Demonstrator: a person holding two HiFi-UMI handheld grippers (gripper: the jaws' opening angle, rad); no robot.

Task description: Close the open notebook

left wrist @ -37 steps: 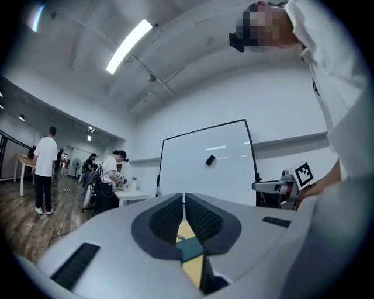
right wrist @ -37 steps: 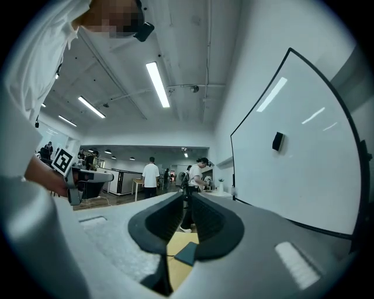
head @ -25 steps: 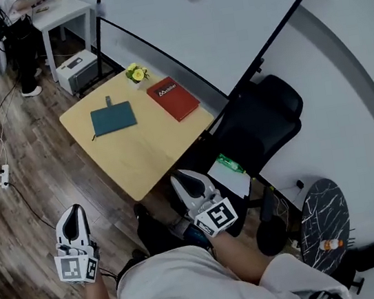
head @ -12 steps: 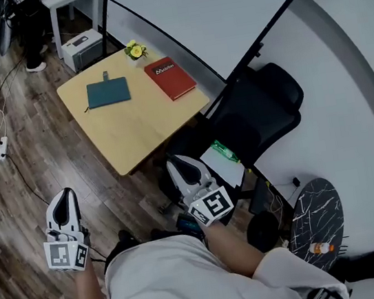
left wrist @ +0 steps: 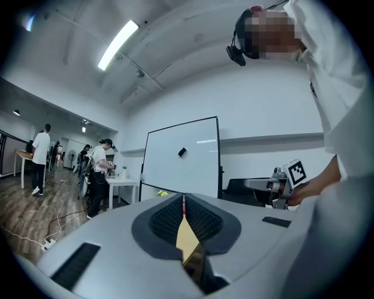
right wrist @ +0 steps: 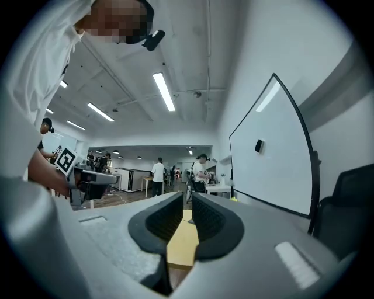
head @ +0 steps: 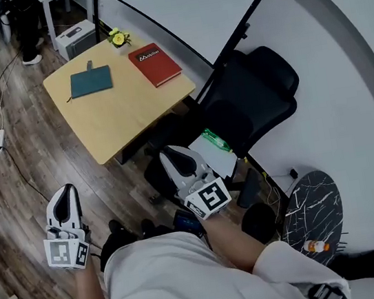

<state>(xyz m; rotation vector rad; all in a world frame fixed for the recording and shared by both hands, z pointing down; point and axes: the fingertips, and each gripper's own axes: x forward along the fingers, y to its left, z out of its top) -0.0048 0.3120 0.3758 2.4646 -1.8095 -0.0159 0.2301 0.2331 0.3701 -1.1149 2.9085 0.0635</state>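
Holding nothing, left tongs [head: 66, 196] and right tongs [head: 174, 157] are pressed together; well ahead of them, teal notebook [head: 91, 82] lies closed on counter [head: 127, 119].

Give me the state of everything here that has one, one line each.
left tongs: shut, nothing between them
right tongs: shut, nothing between them
teal notebook: closed, lying flat on the table
red notebook: closed, lying flat on the table
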